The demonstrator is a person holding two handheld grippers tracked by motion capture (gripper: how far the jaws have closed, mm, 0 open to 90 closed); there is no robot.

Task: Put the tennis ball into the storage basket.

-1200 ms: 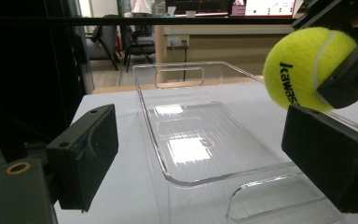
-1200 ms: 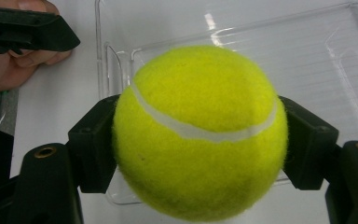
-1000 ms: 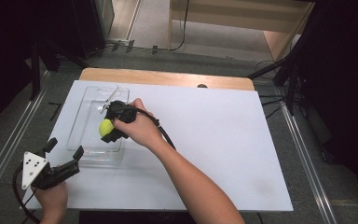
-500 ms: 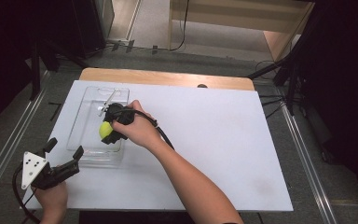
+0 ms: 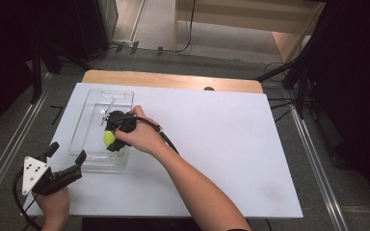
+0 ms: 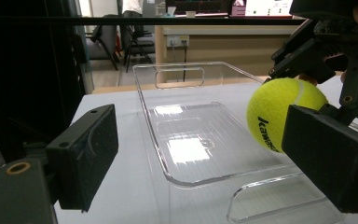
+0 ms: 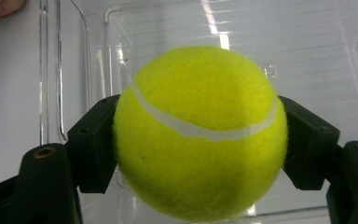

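Observation:
A yellow tennis ball (image 7: 200, 133) sits clamped between the jaws of my right gripper (image 5: 112, 139), which is shut on it. In the high view the ball (image 5: 109, 138) hangs over the right part of a clear plastic tray (image 5: 94, 108), above its floor. The left gripper view shows the ball (image 6: 279, 109) with black lettering, held over the tray (image 6: 177, 140) by the other gripper. My left gripper (image 5: 66, 161) stands open near the table's front left corner, just short of the tray's near end, with nothing between its jaws.
The tray lies on a white board (image 5: 221, 144) that covers a wooden table (image 5: 173, 81). Dark floor, metal rails (image 5: 9, 149) and stands surround the table. Right of the tray the board is bare.
The right gripper with the ball has shifted slightly farther along the tray. The left gripper has kept its place.

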